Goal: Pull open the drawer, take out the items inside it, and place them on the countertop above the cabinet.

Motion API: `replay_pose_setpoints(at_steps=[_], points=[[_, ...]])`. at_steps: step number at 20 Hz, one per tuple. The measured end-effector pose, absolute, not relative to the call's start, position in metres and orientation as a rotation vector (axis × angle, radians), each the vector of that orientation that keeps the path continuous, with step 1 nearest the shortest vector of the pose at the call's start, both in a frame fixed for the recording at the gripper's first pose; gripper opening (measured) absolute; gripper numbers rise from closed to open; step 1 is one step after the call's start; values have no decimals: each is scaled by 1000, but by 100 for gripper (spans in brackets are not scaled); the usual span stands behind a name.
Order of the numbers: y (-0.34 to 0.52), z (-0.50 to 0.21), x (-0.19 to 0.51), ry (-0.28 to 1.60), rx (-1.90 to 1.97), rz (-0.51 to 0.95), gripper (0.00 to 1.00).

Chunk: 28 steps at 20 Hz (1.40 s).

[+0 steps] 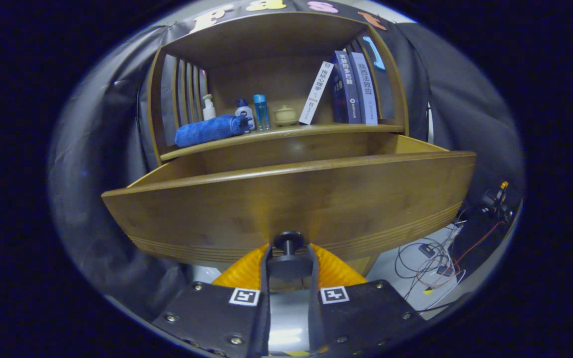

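You've got the gripper [289, 253] fingers clamped on the drawer [286, 199] knob [288, 242], drawer pulled out right ahead of them; looks like opening's about done, so next let go and reach inside

Hand-held gripper [289, 258] fingers nearly closed

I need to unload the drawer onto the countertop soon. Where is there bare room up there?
The countertop is crowded left by the rolled blue towel and bottles, right by the books. Only the front edge and small gaps around the little pot are bare. The tool grips the drawer knob.
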<state>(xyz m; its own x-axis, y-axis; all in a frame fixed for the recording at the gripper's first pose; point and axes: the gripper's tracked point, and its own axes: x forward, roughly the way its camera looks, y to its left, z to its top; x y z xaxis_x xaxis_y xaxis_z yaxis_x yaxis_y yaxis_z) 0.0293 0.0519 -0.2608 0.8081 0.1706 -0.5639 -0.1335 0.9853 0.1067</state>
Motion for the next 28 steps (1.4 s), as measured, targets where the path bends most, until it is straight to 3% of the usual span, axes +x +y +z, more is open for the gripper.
replay_pose_setpoints(at_steps=[4, 6, 18, 23, 28], points=[[50, -257, 26, 604, 70, 139, 31], [50, -260, 25, 606, 68, 148, 18], [47, -256, 6, 608, 92, 142, 18], [53, -240, -3, 557, 137, 170, 61], [52, -173, 14, 431, 105, 126, 61]])
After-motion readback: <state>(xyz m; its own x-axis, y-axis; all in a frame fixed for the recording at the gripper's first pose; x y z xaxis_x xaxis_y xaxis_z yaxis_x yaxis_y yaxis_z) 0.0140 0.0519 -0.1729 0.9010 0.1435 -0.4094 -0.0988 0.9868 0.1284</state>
